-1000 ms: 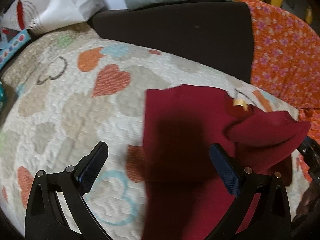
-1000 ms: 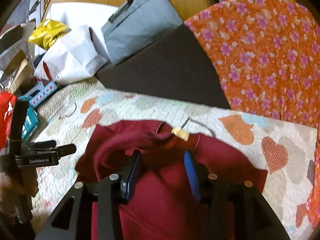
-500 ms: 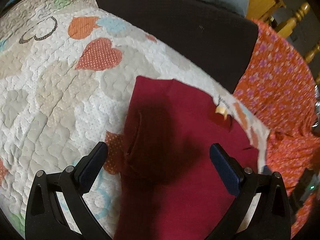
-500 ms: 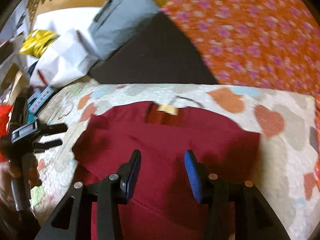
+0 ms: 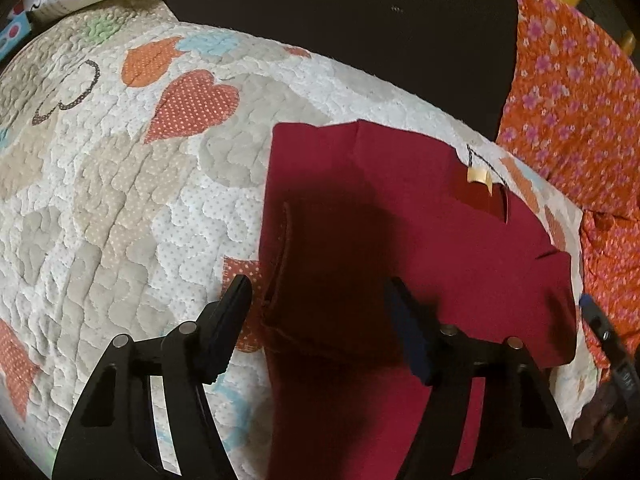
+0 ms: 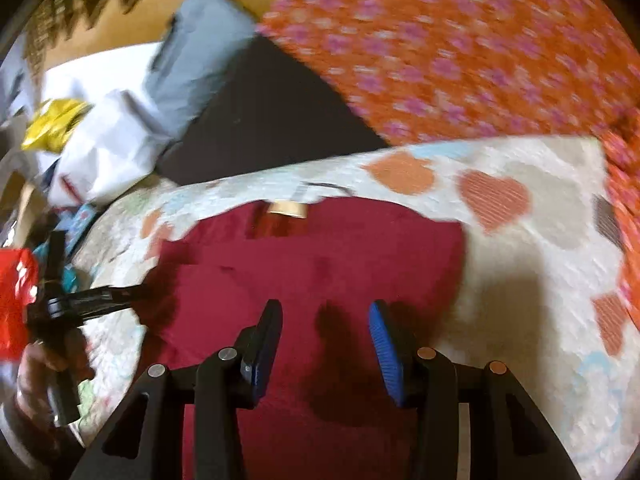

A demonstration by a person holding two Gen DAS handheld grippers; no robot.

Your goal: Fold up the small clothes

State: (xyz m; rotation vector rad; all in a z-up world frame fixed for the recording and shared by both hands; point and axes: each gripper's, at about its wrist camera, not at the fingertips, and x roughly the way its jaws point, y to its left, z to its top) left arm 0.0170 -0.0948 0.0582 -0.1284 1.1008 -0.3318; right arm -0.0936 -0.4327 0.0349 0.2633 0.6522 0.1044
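While spread flat on the heart-patterned quilt [image 5: 120, 200], lies toward that quilt's right edge: maroon shirt [image 5: 400, 220], collar and tan neck label [image 5: 478, 176] aimed at the quilt's far edge, long axis running from there back toward the near edge, both sleeves folded in over the body. Hovers over the shirt's left side with fingers apart and nothing between them: left gripper [image 5: 318, 312], one finger above bare quilt, the other above maroon cloth. Hangs over the shirt's lower middle, likewise parted and gripping nothing: right gripper [image 6: 326, 344]. Beyond the far edge, a dark cushion [image 5: 340, 32]; off the right edge, orange floral fabric [image 5: 568, 92]. Farther left, in the blurred right wrist view, a grey bag [image 6: 192, 52], white bags [image 6: 108, 148] and a yellow packet [image 6: 52, 120].
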